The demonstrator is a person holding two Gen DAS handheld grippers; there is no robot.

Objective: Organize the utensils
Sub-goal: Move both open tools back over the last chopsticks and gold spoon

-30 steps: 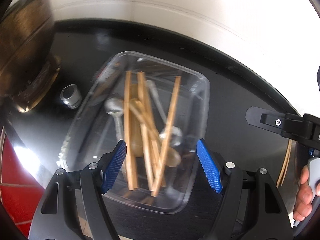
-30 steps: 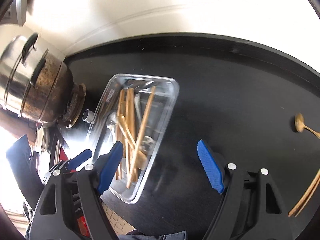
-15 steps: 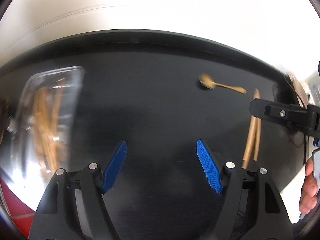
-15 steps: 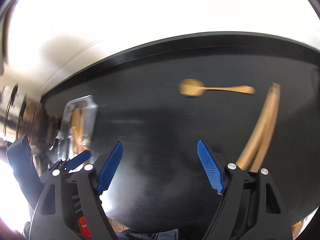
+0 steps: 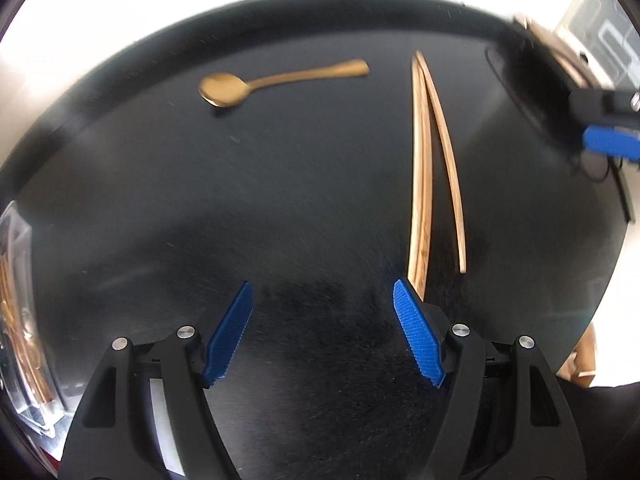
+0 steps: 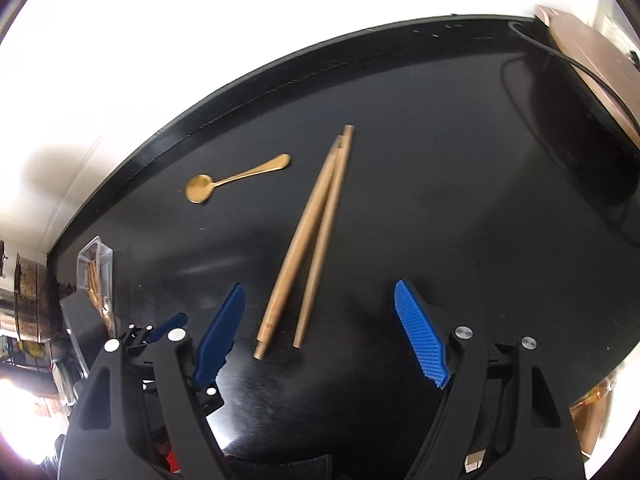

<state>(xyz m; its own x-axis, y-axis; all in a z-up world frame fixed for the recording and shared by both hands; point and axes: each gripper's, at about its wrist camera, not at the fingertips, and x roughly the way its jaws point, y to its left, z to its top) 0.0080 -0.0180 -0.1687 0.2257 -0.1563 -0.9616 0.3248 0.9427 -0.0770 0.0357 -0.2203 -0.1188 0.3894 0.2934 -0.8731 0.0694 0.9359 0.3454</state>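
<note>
Left wrist view: looking down past the left tongs (image 5: 322,330), released and holding nothing, onto a black surface (image 5: 168,184). Chopsticks (image 5: 420,184) lying ahead and just right of the right pad, long axis running away from the tongs, near ends spread and far ends meeting. Gold spoon (image 5: 224,88) resting farther off, up and left, handle pointing right, well apart from the chopsticks. Clear tray (image 5: 18,320) with more utensils showing at the left edge; the other tongs' blue pad peeking in at far right. Right wrist view: right tongs (image 6: 320,334) also released and empty, hovering with the chopsticks' (image 6: 308,240) near ends lying between the pads, long axis leaning away toward upper right. Judging by that, right hand sitting nearer and better lined up for the pair. Spoon (image 6: 200,188) lying beyond, up and left; tray (image 6: 94,268) far left beside a metal pot (image 6: 32,304). White wall behind, a cable and a brownish board at the surface's far right.
</note>
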